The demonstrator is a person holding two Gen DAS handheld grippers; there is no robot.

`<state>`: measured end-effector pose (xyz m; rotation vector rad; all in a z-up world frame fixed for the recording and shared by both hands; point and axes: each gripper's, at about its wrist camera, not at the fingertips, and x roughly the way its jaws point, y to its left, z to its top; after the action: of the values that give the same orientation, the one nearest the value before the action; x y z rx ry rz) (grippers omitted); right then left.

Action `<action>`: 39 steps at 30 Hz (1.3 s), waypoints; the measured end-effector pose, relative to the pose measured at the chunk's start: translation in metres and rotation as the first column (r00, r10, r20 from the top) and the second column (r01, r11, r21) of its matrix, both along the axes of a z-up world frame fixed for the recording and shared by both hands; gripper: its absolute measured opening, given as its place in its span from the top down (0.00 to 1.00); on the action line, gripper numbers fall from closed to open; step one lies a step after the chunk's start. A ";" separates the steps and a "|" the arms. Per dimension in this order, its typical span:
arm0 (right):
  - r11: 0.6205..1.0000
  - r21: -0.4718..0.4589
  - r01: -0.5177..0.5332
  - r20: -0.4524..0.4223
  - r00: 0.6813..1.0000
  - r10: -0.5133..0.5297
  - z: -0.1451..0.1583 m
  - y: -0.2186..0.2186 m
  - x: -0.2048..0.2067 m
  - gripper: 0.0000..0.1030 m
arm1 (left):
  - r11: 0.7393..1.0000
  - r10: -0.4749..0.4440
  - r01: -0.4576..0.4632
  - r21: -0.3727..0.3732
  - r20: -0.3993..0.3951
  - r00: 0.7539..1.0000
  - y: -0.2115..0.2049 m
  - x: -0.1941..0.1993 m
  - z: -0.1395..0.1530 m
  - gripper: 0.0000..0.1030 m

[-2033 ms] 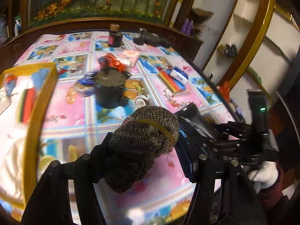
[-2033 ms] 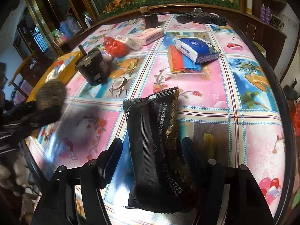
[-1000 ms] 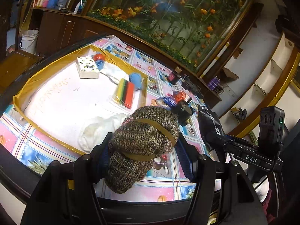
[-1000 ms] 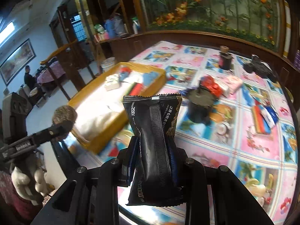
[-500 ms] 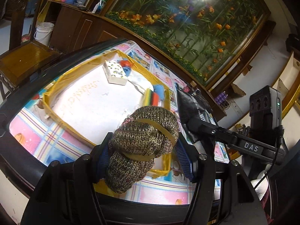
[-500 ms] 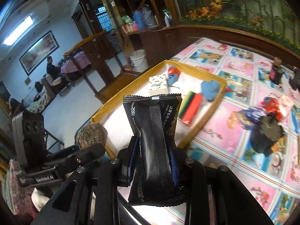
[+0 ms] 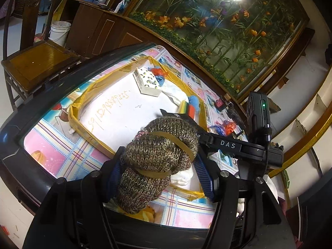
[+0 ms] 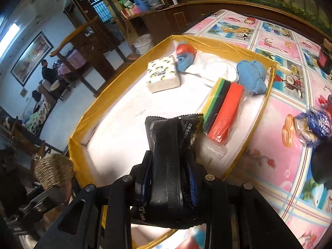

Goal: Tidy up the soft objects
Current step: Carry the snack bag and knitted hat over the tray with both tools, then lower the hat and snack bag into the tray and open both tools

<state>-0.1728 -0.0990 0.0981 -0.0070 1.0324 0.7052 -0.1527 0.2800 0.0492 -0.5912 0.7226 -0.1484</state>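
Observation:
My left gripper [image 7: 159, 172] is shut on a brown knitted bundle [image 7: 157, 155] bound with tan bands, held above the near edge of a white tray with a yellow rim [image 7: 91, 137]. My right gripper [image 8: 169, 178] is shut on a black foil packet [image 8: 172, 145], held over the same tray [image 8: 263, 112]. The tray holds a white tissue pack [image 8: 162, 76], blue knitted bundles [image 8: 252, 75], a white cloth [image 8: 213, 66] and a pack of coloured sponges [image 8: 223, 108]. The knitted bundle also shows at the lower left of the right wrist view [image 8: 54, 171].
The table has a pink and blue patterned cloth [image 8: 286, 124]. On it, right of the tray, lie a blue wrapped pack [image 8: 315, 124], a dark jar [image 8: 325, 56] and a black object [image 8: 321, 164]. A wooden chair [image 7: 35, 62] and a white bucket [image 7: 59, 31] stand beyond the table edge.
Both grippers have swung left from the middle of the table to the tray, carrying their loads. The right gripper, open around the packet two seconds ago, is shut on it now.

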 end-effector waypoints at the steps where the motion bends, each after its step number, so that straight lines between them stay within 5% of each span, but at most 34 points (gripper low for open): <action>1: 1.000 -0.011 0.005 0.017 1.000 -0.005 -0.001 0.004 0.004 0.71 | 1.000 0.004 -0.004 0.005 -0.008 1.000 0.001 0.002 0.000 0.39; 4: 1.000 -0.025 0.009 0.054 0.999 -0.007 -0.002 0.007 0.007 0.71 | 1.000 -0.004 0.004 0.010 -0.029 1.000 0.002 0.011 0.002 0.39; 11: 0.994 0.106 0.021 0.040 0.999 -0.026 -0.011 -0.022 0.004 0.71 | 0.992 -0.078 0.085 0.089 -0.081 0.994 -0.009 0.051 0.016 0.39; 16: 0.983 0.178 0.043 0.025 0.999 -0.048 -0.019 -0.035 0.017 0.71 | 0.972 -0.080 0.105 0.209 -0.124 0.989 -0.020 0.099 0.025 0.38; 23: 0.978 0.201 0.049 0.052 0.997 -0.061 -0.024 -0.044 0.007 0.71 | 0.949 0.010 0.059 0.309 -0.215 0.977 -0.012 0.175 0.002 0.37; 26: 0.979 0.196 0.049 0.065 0.996 -0.063 -0.022 -0.045 0.002 0.71 | 0.962 0.005 0.075 0.263 -0.292 0.956 -0.002 0.191 -0.016 0.36; 34: 0.982 0.179 0.057 0.091 0.993 -0.074 -0.008 -0.042 -0.009 0.71 | 0.977 -0.053 0.096 0.191 -0.217 0.975 0.006 0.150 0.010 0.27; 39: 0.989 0.139 0.042 0.130 0.990 -0.061 0.020 -0.018 0.000 0.71 | 0.984 -0.058 0.073 0.160 -0.097 0.994 0.009 0.098 0.034 0.26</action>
<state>-0.1727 -0.1166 0.1177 0.0892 0.8511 0.7170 -0.0543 0.2889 0.0836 -0.4197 0.8356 -0.1218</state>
